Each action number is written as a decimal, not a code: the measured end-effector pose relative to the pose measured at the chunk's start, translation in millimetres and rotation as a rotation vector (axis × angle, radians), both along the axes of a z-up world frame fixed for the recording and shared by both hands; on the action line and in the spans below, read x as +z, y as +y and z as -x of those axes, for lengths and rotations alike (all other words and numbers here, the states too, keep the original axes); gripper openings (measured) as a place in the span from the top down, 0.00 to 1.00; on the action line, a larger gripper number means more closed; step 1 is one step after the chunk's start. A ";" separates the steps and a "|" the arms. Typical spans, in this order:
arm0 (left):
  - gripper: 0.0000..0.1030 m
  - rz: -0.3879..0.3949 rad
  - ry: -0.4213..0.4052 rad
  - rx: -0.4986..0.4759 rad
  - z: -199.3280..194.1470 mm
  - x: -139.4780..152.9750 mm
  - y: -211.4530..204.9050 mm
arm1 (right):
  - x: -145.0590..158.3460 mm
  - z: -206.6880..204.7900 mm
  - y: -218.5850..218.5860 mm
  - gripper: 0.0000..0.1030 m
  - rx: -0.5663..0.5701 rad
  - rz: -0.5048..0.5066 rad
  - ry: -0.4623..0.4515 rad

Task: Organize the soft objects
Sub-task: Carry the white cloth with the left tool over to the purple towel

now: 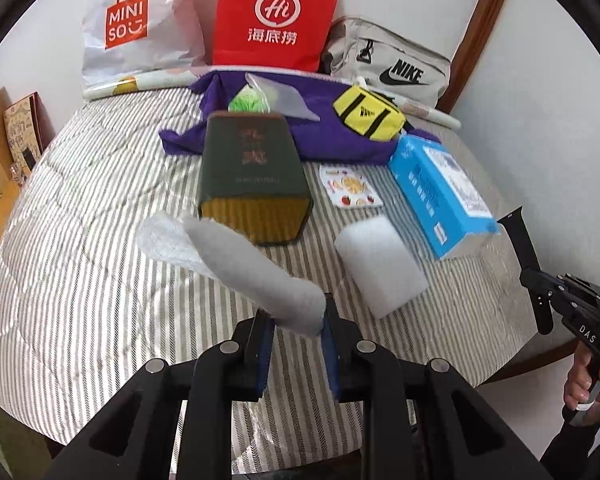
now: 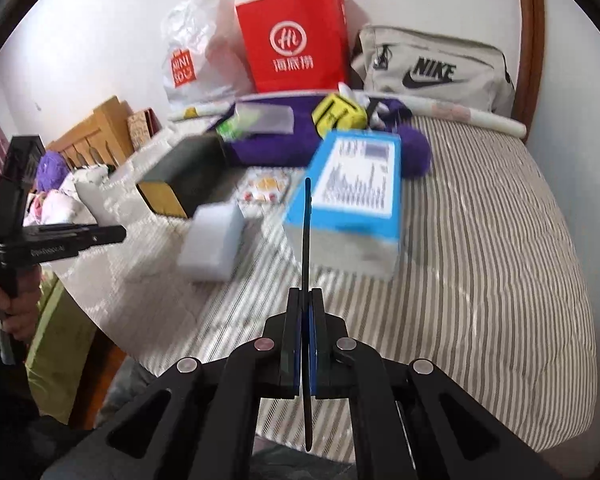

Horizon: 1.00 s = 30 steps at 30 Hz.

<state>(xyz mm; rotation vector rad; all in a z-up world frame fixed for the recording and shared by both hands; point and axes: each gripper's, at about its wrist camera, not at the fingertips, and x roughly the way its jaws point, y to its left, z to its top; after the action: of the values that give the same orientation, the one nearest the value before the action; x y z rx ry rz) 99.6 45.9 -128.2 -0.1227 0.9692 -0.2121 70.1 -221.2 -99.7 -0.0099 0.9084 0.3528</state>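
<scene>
My left gripper (image 1: pixel 296 316) is shut on one end of a grey sock (image 1: pixel 252 268), which sticks out forward above the striped bed cover (image 1: pixel 80 240). My right gripper (image 2: pixel 306 300) is shut on a thin black strap (image 2: pixel 307 236), seen edge-on between its blue pads. In the left wrist view that strap (image 1: pixel 518 240) hangs from the right gripper (image 1: pixel 536 284) at the right edge, held by a person's hand. On the bed lie a white foam block (image 1: pixel 380 268), a purple towel (image 1: pixel 332 140) and a yellow pouch (image 1: pixel 370 114).
A dark green box (image 1: pixel 252 176), a blue box (image 1: pixel 440 196), a sticker sheet (image 1: pixel 350 188) and bubble wrap (image 1: pixel 164 240) lie on the bed. A red paper bag (image 1: pixel 276 16), a white plastic bag (image 1: pixel 128 28) and a beige Nike bag (image 1: pixel 392 68) stand along the wall.
</scene>
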 end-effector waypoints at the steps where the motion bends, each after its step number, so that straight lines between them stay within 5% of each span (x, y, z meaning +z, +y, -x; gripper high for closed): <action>1: 0.79 0.006 -0.004 0.002 -0.9 3.1 1.2 | 4.3 -3.2 1.6 0.97 0.007 -0.002 -0.007; 11: 0.79 0.033 -0.037 0.015 -27.6 36.2 12.3 | 34.6 -44.5 18.3 0.97 0.062 -0.024 -0.046; 30: 0.79 0.026 -0.053 0.019 -111.7 52.7 20.3 | 45.6 -173.7 30.0 0.97 0.072 -0.095 0.001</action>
<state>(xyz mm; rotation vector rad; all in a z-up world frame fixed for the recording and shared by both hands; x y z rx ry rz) 211.4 66.2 -75.5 -0.1495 0.9123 -0.2091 243.8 -191.2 -54.1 0.0456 0.8927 0.4627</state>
